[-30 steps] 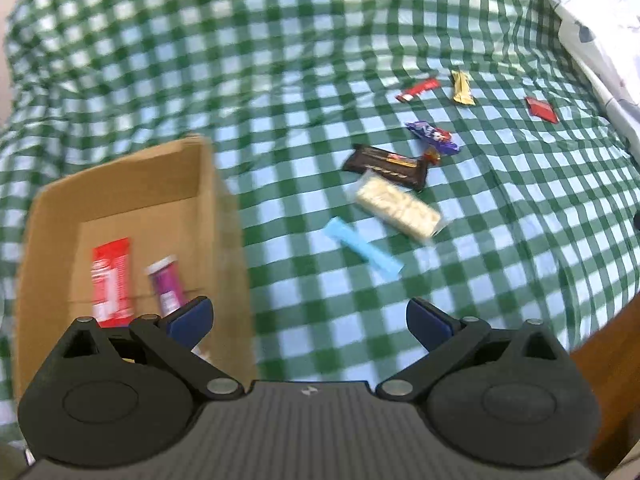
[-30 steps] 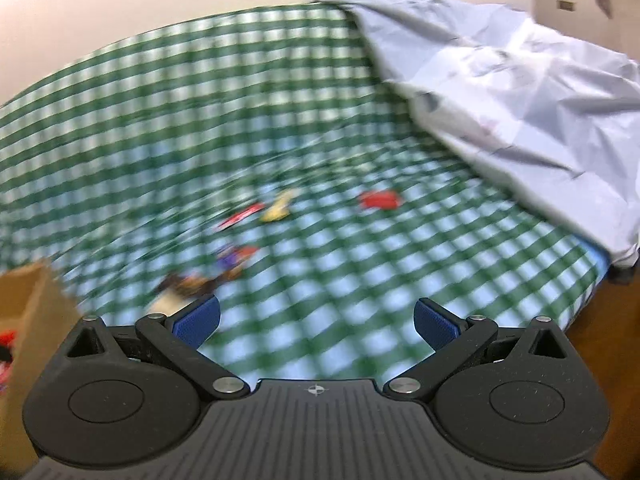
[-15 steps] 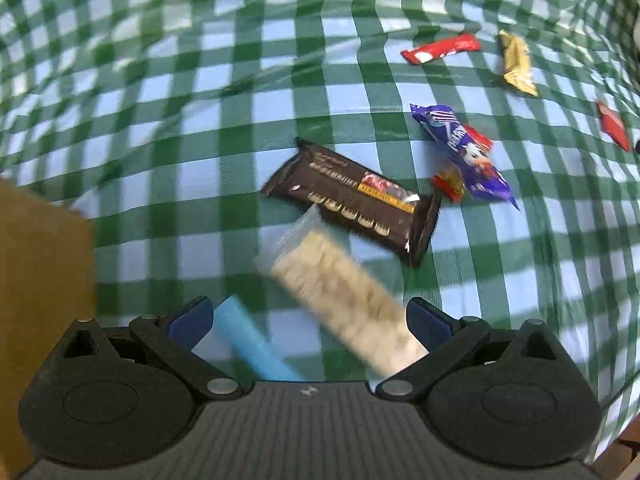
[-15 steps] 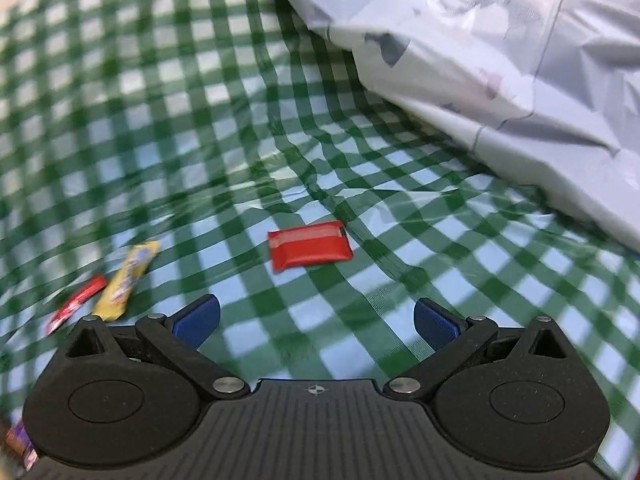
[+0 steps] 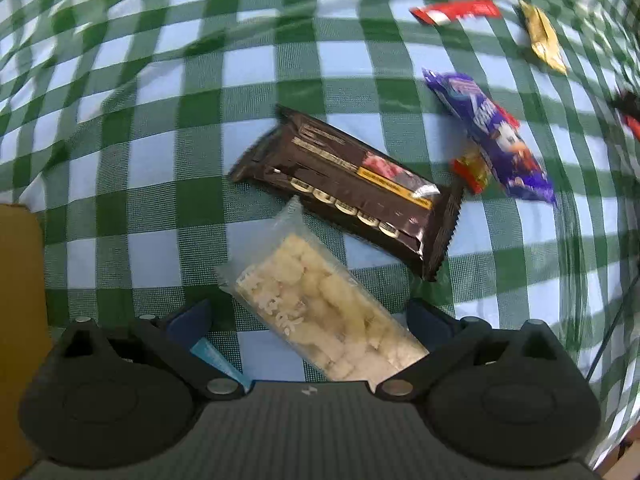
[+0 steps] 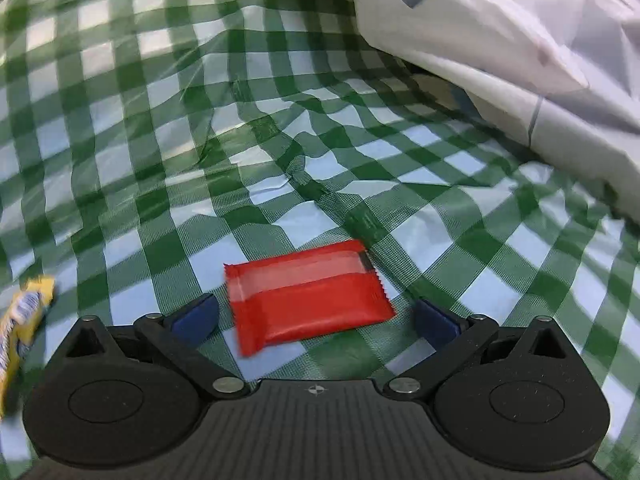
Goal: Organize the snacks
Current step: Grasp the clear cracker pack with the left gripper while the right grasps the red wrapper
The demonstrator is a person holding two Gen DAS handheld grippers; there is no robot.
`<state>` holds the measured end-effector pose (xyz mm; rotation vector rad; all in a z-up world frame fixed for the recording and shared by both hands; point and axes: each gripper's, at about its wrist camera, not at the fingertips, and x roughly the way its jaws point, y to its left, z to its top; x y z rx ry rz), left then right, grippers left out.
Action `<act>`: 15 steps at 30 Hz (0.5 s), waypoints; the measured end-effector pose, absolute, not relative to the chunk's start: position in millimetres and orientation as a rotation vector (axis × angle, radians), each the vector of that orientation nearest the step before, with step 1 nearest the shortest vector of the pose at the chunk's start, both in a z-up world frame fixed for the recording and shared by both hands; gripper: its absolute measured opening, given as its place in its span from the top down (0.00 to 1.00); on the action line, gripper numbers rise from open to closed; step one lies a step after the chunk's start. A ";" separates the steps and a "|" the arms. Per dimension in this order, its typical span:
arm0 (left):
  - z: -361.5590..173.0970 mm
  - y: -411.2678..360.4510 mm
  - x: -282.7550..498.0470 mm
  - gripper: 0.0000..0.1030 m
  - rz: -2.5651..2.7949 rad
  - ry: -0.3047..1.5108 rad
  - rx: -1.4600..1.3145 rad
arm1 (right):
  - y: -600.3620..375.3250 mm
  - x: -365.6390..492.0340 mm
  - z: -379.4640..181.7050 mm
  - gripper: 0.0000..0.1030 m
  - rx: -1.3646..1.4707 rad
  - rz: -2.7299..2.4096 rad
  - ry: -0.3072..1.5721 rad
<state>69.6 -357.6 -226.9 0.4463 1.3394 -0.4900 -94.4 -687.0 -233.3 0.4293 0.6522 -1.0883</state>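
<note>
The left black two-finger gripper with blue pads (image 5: 308, 316) points straight down, its jaws wide but just closing a little — nothing pressed between them. The right black blue-padded gripper (image 6: 316, 316) tilts downward, likewise spread, jaws narrowing slightly.

Black ribbed tongs (image 5: 308, 316), blue pads (image 6: 196, 318), silver pivot screws

Between the blue-padded black tongs of the left gripper (image 5: 308, 318) lies a clear plastic packet of pale cream puffed pieces (image 5: 320, 308), on a green-and-white checked cloth (image 5: 160, 120). Beyond it sit a dark brown bar wrapper with a yellow stripe (image 5: 352, 192) and a purple foil packet (image 5: 492, 136). Between the right gripper (image 6: 316, 316) tongs lies a flat glossy red packet (image 6: 308, 296); a pale grey-white sheet (image 6: 500, 32) lies beyond to the right.
</note>
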 end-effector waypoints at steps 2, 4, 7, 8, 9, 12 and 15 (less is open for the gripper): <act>-216.6 -352.5 71.7 0.51 -0.460 1.285 0.397 | -680.4 -97.7 -228.2 0.38 0.409 -1.042 0.624; -204.5 -349.6 72.8 0.61 -0.500 1.268 0.394 | -675.3 -97.9 -223.2 0.42 0.405 -1.009 0.649; -189.5 -340.3 72.8 0.61 -0.512 1.226 0.388 | -659.4 -100.8 -214.7 0.54 0.360 -0.996 0.651; -185.0 -337.1 71.0 0.61 -0.522 1.211 0.387 | -652.5 -105.2 -208.7 0.54 0.368 -0.998 0.635; -178.2 -332.0 67.9 0.61 -0.527 1.198 0.383 | -645.2 -110.0 -202.2 0.54 0.375 -0.988 0.619; -157.9 -315.9 59.5 0.61 -0.553 1.177 0.360 | -616.3 -120.4 -182.6 0.54 0.335 -0.949 0.600; -127.9 -298.7 43.7 0.61 -0.590 1.143 0.337 | -575.9 -137.5 -157.3 0.54 0.313 -0.895 0.572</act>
